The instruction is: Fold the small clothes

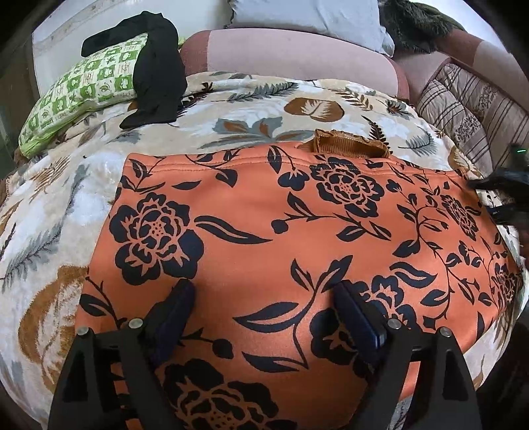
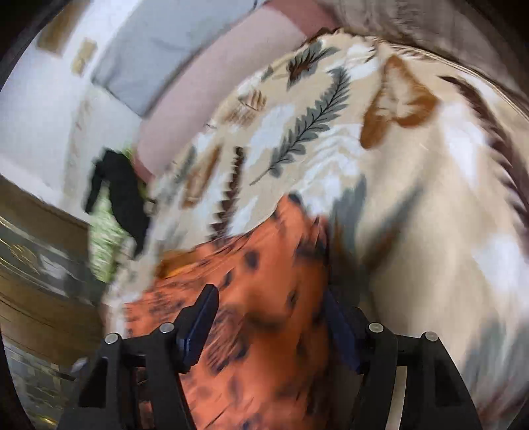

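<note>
An orange garment (image 1: 264, 231) with a dark flower print lies flat on a leaf-patterned blanket (image 1: 231, 109). A brown ribbed band (image 1: 350, 145) sticks out at the garment's far edge. My left gripper (image 1: 264, 294) hovers open over the near part of the garment, and nothing is pinched between its fingers. The right wrist view is badly blurred. There my right gripper (image 2: 269, 306) stands open above the garment's right edge (image 2: 264, 264), with cloth showing between its spread fingers. A dark part of the right gripper (image 1: 502, 198) shows at the right edge of the left wrist view.
A green checked pillow (image 1: 82, 96) with a black garment (image 1: 158, 66) draped over it lies at the far left. Behind the blanket runs a pink sofa back (image 1: 291, 56) with a grey pillow (image 1: 307, 16). A striped cushion (image 1: 472, 112) is at the far right.
</note>
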`<state>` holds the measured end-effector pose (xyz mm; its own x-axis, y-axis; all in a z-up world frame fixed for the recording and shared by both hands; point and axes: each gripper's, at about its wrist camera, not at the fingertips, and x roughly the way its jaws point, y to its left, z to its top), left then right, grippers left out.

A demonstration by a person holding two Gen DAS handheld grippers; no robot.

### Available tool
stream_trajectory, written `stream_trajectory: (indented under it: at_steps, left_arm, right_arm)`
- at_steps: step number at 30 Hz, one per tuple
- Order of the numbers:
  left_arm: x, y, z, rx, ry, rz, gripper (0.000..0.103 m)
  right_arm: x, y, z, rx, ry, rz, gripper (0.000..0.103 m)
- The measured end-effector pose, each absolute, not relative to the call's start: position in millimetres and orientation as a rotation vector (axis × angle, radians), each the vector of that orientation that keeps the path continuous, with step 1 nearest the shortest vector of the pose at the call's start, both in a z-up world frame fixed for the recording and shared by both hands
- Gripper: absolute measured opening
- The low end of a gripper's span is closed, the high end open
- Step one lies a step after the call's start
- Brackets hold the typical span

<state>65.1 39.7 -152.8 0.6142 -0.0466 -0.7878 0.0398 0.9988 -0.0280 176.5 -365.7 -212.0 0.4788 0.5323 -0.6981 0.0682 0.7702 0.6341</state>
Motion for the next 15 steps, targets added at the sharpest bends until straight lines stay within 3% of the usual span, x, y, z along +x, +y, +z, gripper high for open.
stream_trajectory:
  at_steps: [1, 2, 3, 5, 7, 10, 11, 12, 15]
  left_arm:
    - [65.3, 40.0, -153.1, -0.008, 0.908, -0.052, 0.088]
    - [65.2, 40.4, -153.0, -0.009, 0.906, -0.055, 0.088]
    - [65.0, 41.2, -153.2, -0.012, 0.903, -0.060, 0.088]
    - [65.7, 41.6, -155.5, -0.013, 0.892, -0.066, 0.089]
    - [67.2, 40.1, -155.0, -0.004, 0.898, -0.061, 0.090]
    - [59.3, 53.9, -137.4, -0.081, 0.902, -0.080, 0.090]
    - [52.4, 63.0, -128.8, -0.120, 0.878, -0.068, 0.090]
    - [46.0, 71.2, -122.0, -0.147, 0.857, -0.053, 0.090]
    - [17.3, 108.4, -103.7, -0.246, 0.792, 0.010, 0.090]
  right_arm:
    - [187.7, -367.2, -224.1, 0.696, 1.071, 0.300, 0.066]
    - [190.5, -369.6, -224.2, 0.724, 1.045, 0.300, 0.044]
    - [191.2, -368.8, -219.9, 0.742, 1.039, 0.334, 0.015]
    - [184.6, -363.7, -203.3, 0.683, 0.983, 0.315, 0.015]
    - [189.4, -368.0, -222.6, 0.692, 1.045, 0.228, 0.015]
    - [183.5, -373.3, -224.8, 0.768, 1.031, 0.206, 0.030]
    - [178.6, -372.3, -217.5, 0.729, 1.026, 0.185, 0.053]
    - [172.9, -368.5, -206.9, 0.676, 1.010, 0.166, 0.067]
    - [138.8, -352.3, -165.0, 0.578, 0.906, 0.194, 0.071]
